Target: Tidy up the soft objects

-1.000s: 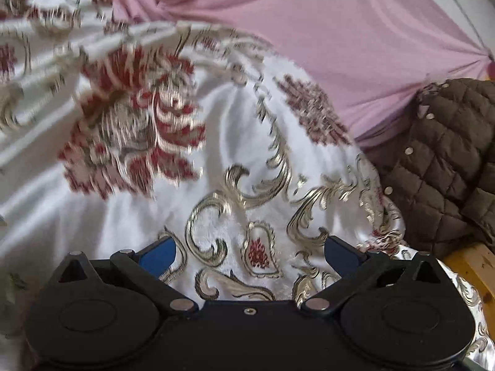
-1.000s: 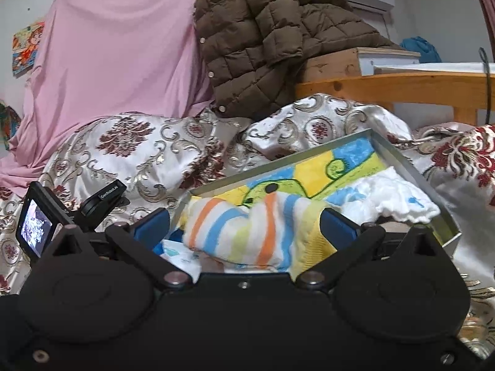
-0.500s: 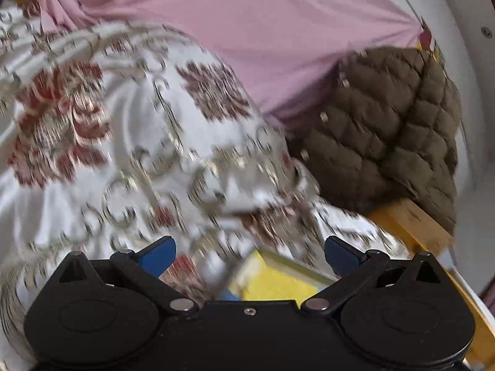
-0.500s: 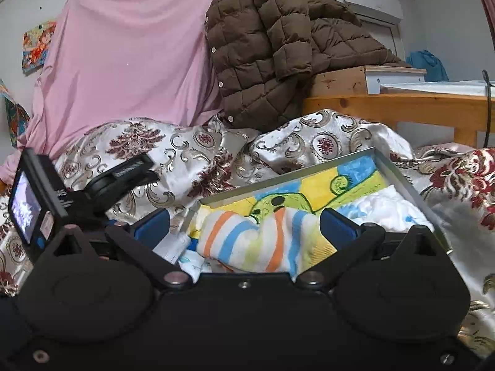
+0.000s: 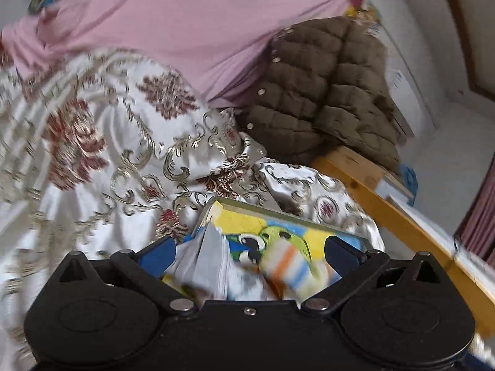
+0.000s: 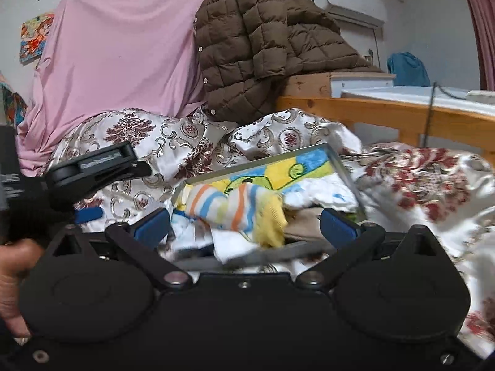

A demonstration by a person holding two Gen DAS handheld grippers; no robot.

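You are hovering both spread hand-held grippers, left (image 5: 247,253) and right (image 6: 246,225), over the limp striped sock (image 6: 235,207); pinch its bunched middle.

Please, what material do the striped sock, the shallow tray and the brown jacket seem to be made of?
Striped sock: soft knit, matte, with ribbed stripes that fold limply. Tray: probably thin metal, with a grey, straight, slightly shiny rim; its floor shows a printed cartoon. Brown jacket: quilted padded fabric, likely synthetic, with puffy squares and snap buttons.
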